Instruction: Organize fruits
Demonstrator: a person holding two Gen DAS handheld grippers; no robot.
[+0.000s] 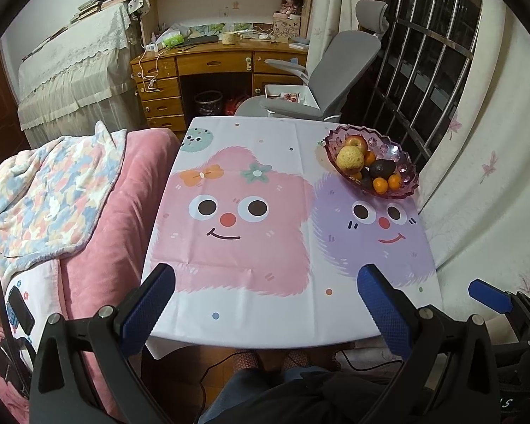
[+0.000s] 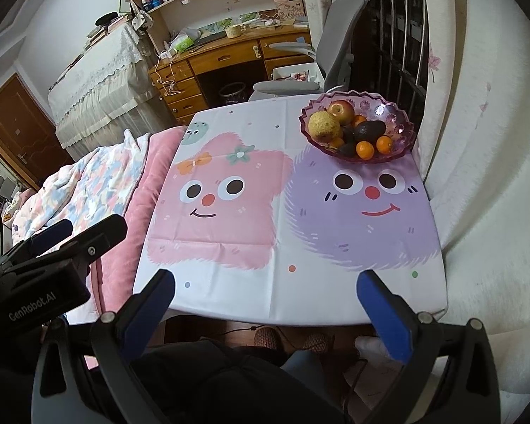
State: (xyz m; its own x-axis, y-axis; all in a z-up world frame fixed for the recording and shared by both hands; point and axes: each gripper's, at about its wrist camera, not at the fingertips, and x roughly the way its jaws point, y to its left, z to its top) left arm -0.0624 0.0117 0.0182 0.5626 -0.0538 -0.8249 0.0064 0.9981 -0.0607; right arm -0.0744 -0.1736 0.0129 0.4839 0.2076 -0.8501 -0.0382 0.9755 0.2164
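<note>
Held back at near edge of table, nothing gripped. Left gripper wide; right gripper wide too. Fruit all piled in bowl, far right corner — prob. poised to reach fwd.

Both grippers, left gripper and right gripper, hover side by side, fingers spread wide, holding nothing.

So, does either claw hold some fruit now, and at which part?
Nothing is held. Left claw and right claw are both open and empty; all fruit lies in the bowl.
</note>
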